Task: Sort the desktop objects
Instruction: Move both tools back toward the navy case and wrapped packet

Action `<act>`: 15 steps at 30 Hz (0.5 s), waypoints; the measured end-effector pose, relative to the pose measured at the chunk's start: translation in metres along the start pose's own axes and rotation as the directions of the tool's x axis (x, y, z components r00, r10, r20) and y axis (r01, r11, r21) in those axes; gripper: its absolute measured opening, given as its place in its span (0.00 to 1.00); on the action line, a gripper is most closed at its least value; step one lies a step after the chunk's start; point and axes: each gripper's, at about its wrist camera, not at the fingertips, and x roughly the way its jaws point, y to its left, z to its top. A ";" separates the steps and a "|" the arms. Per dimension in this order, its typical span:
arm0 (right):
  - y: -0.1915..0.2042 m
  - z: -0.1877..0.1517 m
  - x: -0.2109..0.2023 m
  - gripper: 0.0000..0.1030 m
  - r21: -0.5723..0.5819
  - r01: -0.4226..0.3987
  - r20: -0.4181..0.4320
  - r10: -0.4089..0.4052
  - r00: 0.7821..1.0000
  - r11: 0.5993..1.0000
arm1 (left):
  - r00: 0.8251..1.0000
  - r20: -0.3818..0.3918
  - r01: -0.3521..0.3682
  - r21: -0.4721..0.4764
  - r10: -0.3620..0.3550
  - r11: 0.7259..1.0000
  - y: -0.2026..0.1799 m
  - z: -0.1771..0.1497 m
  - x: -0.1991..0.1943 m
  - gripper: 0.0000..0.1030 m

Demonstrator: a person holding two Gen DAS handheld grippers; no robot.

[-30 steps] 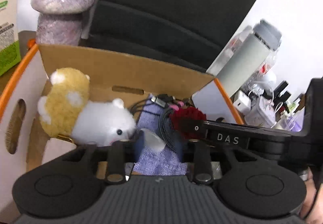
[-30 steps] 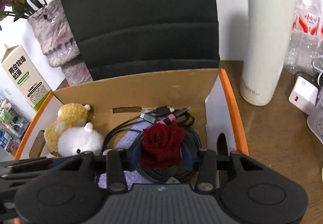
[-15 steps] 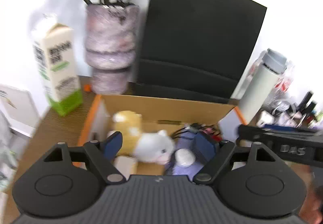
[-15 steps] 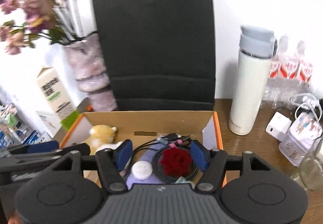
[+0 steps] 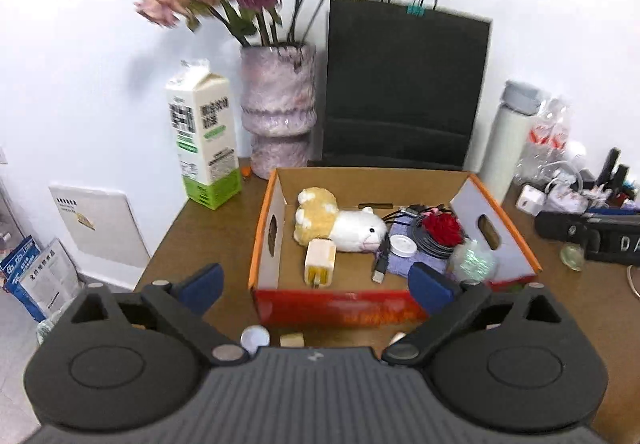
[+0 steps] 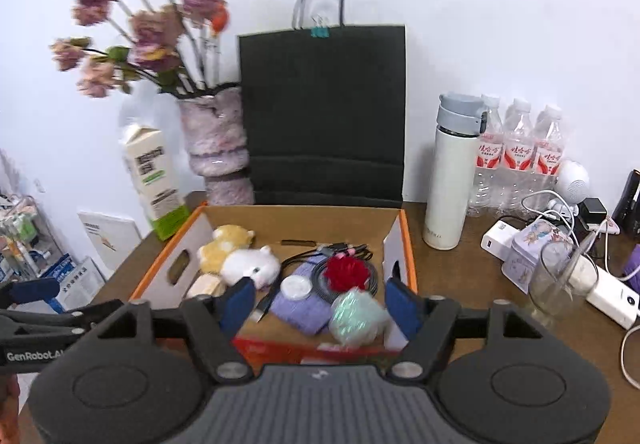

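Both jaws just opened wide, empty, left gripper (image 5: 316, 286), right gripper (image 6: 322, 302)

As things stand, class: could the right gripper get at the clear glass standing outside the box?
Probably yes. The right gripper is open and empty, and the glass stands upright on bare table to its right, with only a tin behind.

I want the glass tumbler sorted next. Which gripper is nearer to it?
Right. The right gripper hovers at the box's near edge, the glass tumbler just to its right. The left gripper is on the far side of the right one.
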 end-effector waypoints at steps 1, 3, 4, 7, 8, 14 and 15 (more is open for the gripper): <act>0.001 -0.014 -0.011 0.76 0.004 -0.016 0.018 0.015 1.000 1.000 | 1.000 0.024 0.008 -0.006 -0.008 1.000 0.000 -0.012 -0.012 1.00; 0.001 -0.045 -0.032 0.76 0.017 -0.043 0.049 0.042 0.998 0.999 | 0.997 0.070 0.019 -0.016 -0.018 1.000 0.004 -0.040 -0.037 1.00; 0.002 -0.064 -0.043 0.77 0.021 -0.052 0.063 0.051 0.997 0.998 | 0.996 0.091 0.023 -0.021 -0.021 1.000 0.005 -0.055 -0.048 1.00; 0.010 -0.117 -0.063 0.77 -0.005 -0.028 0.080 0.028 0.996 1.000 | 0.992 0.123 0.033 -0.043 -0.027 0.999 0.003 -0.103 -0.074 1.00; 0.012 -0.133 -0.067 0.77 -0.013 -0.013 0.082 0.014 0.997 1.000 | 0.991 0.130 0.033 -0.041 -0.027 0.999 0.001 -0.116 -0.079 1.00; 0.015 -0.216 -0.090 0.77 0.037 -0.004 0.056 0.002 0.998 0.999 | 0.988 0.152 0.003 -0.063 0.007 0.998 -0.008 -0.184 -0.110 1.00; 0.017 -0.224 -0.096 0.77 0.035 -0.005 0.058 0.003 0.998 0.999 | 0.989 0.148 0.009 -0.067 0.001 0.998 -0.008 -0.192 -0.114 1.00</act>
